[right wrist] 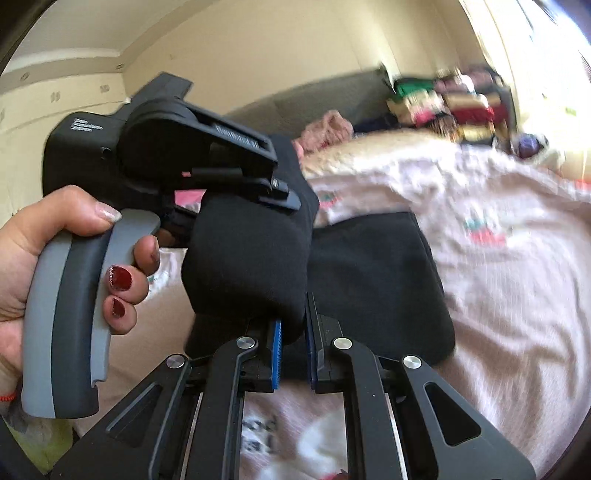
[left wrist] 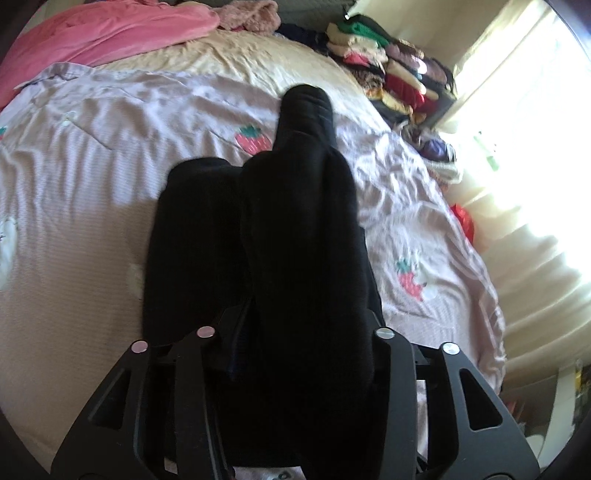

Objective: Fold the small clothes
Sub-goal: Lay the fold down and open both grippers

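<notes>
Black garment — dark knit piece, the landmark for all that follows. Part lies flat on the pale pink bedspread; part is lifted off it as a rounded fold between the two grippers.

Right gripper — at the near edge of the garment. Blue pads close together, jaws pinching the lower end of the raised fold.

Left gripper — seen from the right wrist view at the upper left of the garment, its tips on the top of the raised fold. In its own view the cloth drapes over and between the jaws and hides the pads; whether they grip the cloth cannot be told.

Person's hand — left of the garment, wrapped round the grey handle of the left gripper; red-painted nails.

Bedspread — under the garment, strawberry motifs beside its far end.

Cream sheet — beyond the garment, past the bedspread's far edge.

Pink cloth — far left of the garment, crumpled.

Stacks of folded clothes — far right of the garment, by the bright curtain.
</notes>
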### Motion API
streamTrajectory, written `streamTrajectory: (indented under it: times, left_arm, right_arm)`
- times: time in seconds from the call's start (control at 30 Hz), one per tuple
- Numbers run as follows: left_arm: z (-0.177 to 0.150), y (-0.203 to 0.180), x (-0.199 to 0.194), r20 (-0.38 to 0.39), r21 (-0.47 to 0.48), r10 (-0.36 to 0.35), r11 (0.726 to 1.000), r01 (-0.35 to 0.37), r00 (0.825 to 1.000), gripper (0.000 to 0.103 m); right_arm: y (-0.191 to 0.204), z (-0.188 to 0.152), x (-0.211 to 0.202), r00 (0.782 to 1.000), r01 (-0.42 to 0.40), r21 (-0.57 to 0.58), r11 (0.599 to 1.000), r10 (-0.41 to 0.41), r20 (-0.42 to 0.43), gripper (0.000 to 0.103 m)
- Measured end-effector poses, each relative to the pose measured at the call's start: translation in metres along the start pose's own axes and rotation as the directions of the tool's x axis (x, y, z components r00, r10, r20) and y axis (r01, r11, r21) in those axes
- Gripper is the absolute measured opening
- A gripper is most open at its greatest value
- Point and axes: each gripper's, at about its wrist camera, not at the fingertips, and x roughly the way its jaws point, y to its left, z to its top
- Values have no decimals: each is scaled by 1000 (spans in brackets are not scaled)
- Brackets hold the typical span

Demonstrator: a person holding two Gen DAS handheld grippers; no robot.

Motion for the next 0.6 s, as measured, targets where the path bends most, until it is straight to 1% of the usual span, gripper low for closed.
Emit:
streamTrajectory:
  times: [0.07,0.1,0.17,0.23,0.33,0.4,0.43,0.5,0.53,0.57,0.6]
  left_arm:
    - [-3,-4,10,-27,23,-12,1000,13,1000,69]
    - [-5,-2,10,-26,12,-32,999,32,999,72]
    - [-9,2,2,4,-22,-97,995,97,995,74]
    - [-12,7,-9,37,-43,-143,989,144,989,74]
    - [-17,22,-29,108,-70,-147,985,155,983,74]
    - [-21,34,-39,137,-96,-163,980,177,977,74]
    - [-25,42,-45,159,-101,-148,981,166,976,74]
    - [-30,51,-50,173,-91,-92,990,109,981,74]
    - [-34,56,-49,169,-75,-58,995,72,984,74]
    - [-37,58,-47,166,-64,-45,996,56,985,74]
    - [-40,60,-44,162,-50,-27,998,36,986,74]
  right_arm:
    - [-15,-5,6,999,-30,76,997,32,-28,12]
    - [-22,-7,6,998,-48,113,992,53,-43,14]
    - [-33,-11,2,996,-61,177,982,71,-52,22]
    - [-41,-9,-1,994,-75,220,973,90,-62,24]
    - [-42,-11,-10,996,-56,221,974,71,-62,26]
    - [-40,-12,-16,997,-33,208,978,47,-63,27]
    - [-39,-12,-20,997,-22,205,978,37,-67,29]
    - [-39,-11,-26,997,-4,201,979,20,-75,34]
    - [-38,-12,-32,997,14,192,981,0,-72,40]
    - [-36,-10,-36,997,43,180,983,-32,-67,52]
    - [-36,-8,-42,996,73,169,983,-64,-57,56]
